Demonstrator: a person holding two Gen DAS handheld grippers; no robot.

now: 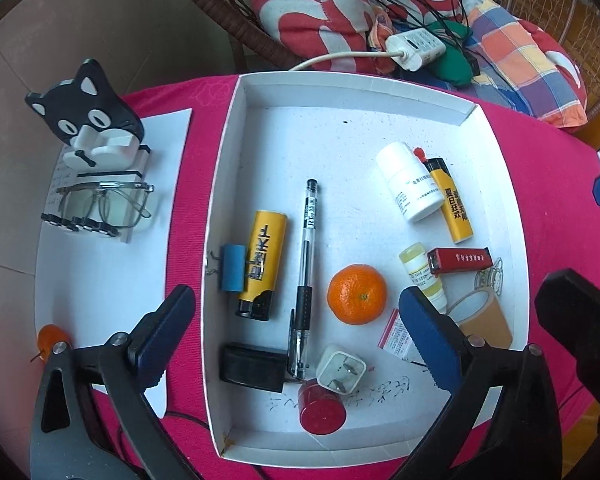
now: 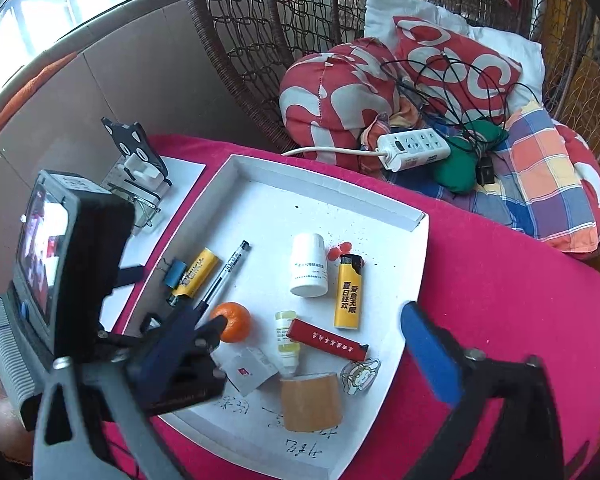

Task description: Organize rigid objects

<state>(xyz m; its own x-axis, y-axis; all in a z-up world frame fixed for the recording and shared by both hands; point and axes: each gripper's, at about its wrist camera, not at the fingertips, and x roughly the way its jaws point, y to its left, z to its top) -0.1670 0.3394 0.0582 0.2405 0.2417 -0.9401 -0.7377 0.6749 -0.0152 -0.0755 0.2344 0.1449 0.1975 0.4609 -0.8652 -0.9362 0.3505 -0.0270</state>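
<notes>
Left tool [image 1: 296, 320]: released, jaws wide, nothing betw. them; hovers over near end of white tray [image 1: 380, 88]. Right tool [image 2: 300, 344]: also released, empty, above tray's near right corner.

Tray sits on pink-covered surface [image 1: 540, 168]. Contents, all lying loose:
- orange [image 1: 357, 294], centre-front
- pen [image 1: 306, 280], just left of orange
- yellow lighter [image 1: 262, 264] w/ blue binder clip [image 1: 233, 267] touching its left side
- white bottle [image 1: 410, 182] beside 2nd yellow lighter [image 1: 452, 204]
- red lighter [image 1: 460, 260]
- tape roll [image 1: 482, 320], right-front
</notes>
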